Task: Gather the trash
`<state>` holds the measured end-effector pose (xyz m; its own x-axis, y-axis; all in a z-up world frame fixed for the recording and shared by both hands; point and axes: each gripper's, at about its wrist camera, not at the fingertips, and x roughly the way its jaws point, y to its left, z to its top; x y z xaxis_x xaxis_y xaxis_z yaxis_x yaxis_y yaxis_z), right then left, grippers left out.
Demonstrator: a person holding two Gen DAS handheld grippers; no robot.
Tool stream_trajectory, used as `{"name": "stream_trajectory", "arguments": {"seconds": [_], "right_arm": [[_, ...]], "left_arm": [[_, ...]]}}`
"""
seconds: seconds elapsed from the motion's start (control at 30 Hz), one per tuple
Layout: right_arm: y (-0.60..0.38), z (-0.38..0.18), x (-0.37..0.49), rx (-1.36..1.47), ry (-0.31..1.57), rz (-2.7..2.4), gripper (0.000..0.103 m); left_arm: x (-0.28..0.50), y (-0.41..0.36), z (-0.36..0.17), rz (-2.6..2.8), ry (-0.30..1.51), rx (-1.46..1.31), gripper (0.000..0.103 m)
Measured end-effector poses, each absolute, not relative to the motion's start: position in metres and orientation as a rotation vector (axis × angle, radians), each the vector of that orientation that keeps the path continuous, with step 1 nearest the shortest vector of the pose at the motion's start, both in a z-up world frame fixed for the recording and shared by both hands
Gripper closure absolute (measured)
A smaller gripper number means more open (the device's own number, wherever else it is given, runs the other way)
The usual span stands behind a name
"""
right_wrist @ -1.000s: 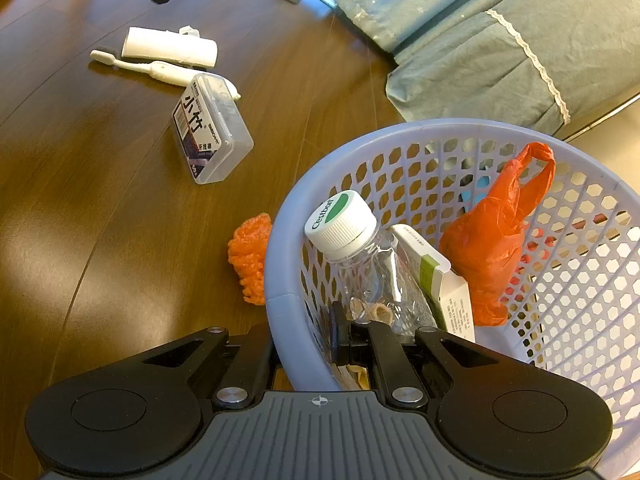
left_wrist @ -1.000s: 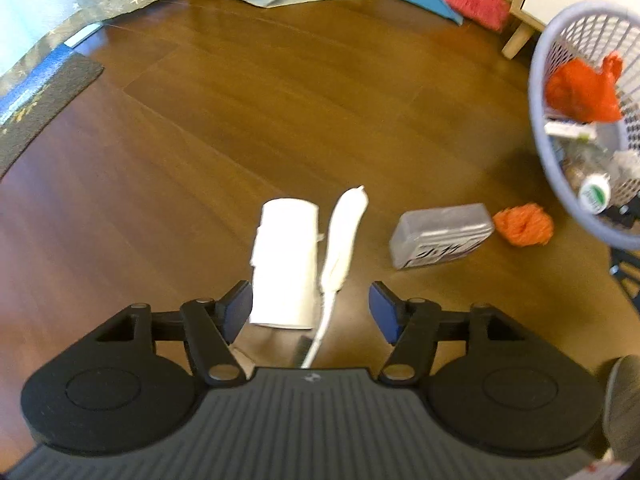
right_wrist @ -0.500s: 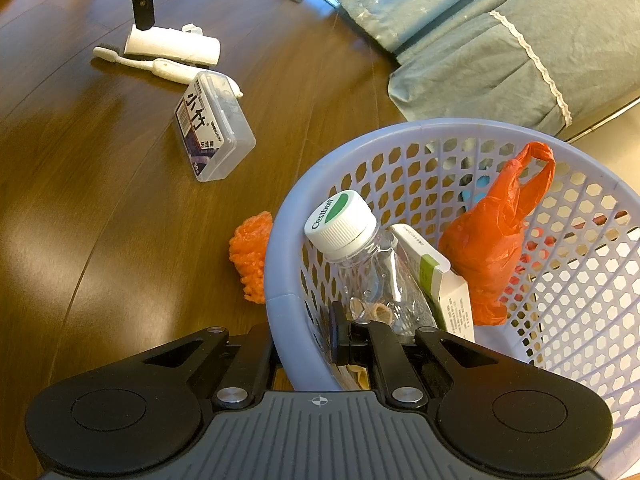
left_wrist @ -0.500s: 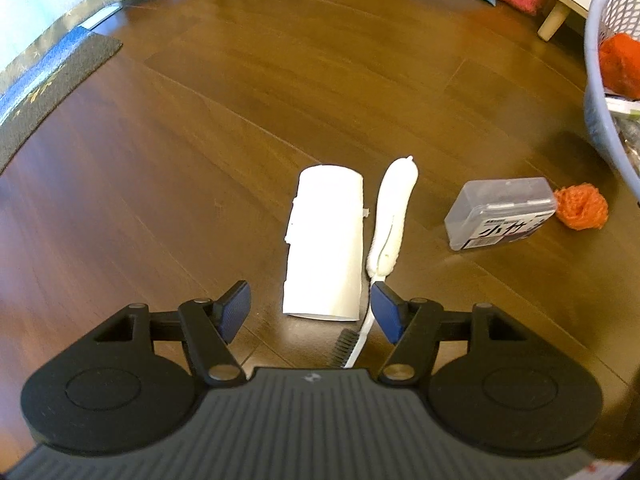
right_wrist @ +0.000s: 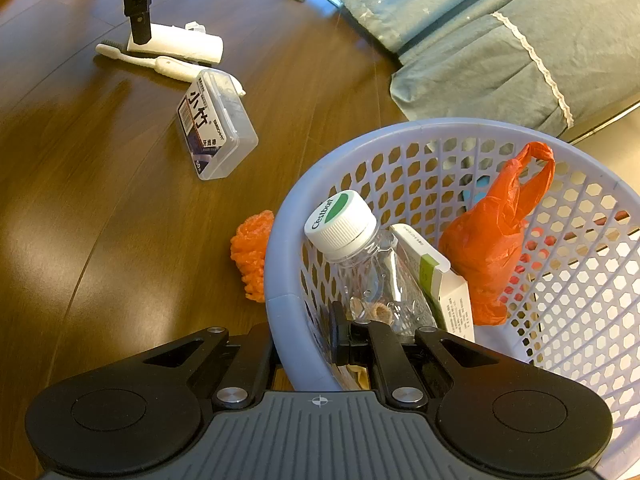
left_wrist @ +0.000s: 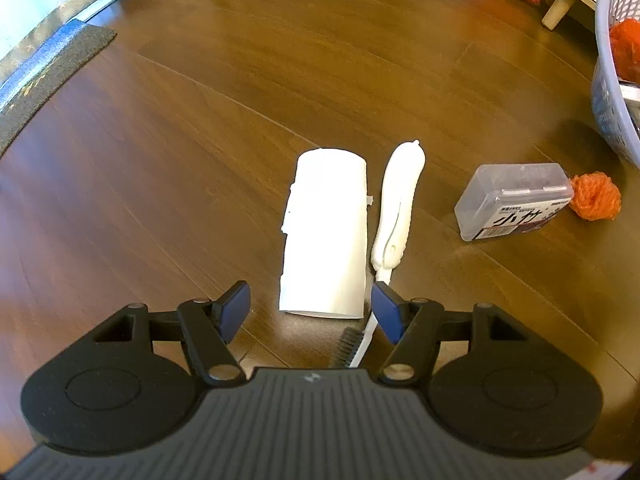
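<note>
In the left wrist view the left gripper (left_wrist: 310,312) points steeply down at the wooden floor (left_wrist: 208,92), its blue-padded fingers (left_wrist: 234,310) spread with nothing pressed between them. The near end of a white paper roll (left_wrist: 326,232) lies just ahead of the gap, and a white toothbrush (left_wrist: 396,208) lies just beside the roll, its neck running in by the right-hand finger and its dark bristles between the two. To the right, apart from these, lie a clear dental-floss box (left_wrist: 514,200) and, touching its far corner, an orange crumpled wad (left_wrist: 596,196). Bare floor stretches left to a dark mat's edge (left_wrist: 48,76). In the right wrist view the right gripper (right_wrist: 308,344) has its fingers pressed together on the near rim of the lavender mesh basket (right_wrist: 280,280), probably pinching the wall, though the pads are hidden. Inside lean a plastic bottle (right_wrist: 360,256), a carton (right_wrist: 440,284) and an orange plastic bag (right_wrist: 492,240).
</note>
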<state>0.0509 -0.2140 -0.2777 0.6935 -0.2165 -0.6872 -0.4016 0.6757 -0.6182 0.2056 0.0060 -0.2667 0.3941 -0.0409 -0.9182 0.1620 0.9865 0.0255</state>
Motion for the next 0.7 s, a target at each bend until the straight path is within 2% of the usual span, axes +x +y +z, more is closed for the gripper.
{"name": "stream_trajectory", "arguments": {"seconds": [0.7], "right_arm": [[-0.213,-0.278,0.050,-0.855,0.825,0.121,0.098]], "left_arm": [[0.213,0.007,-0.285,-0.123,1.183,0.100,0.041]]}}
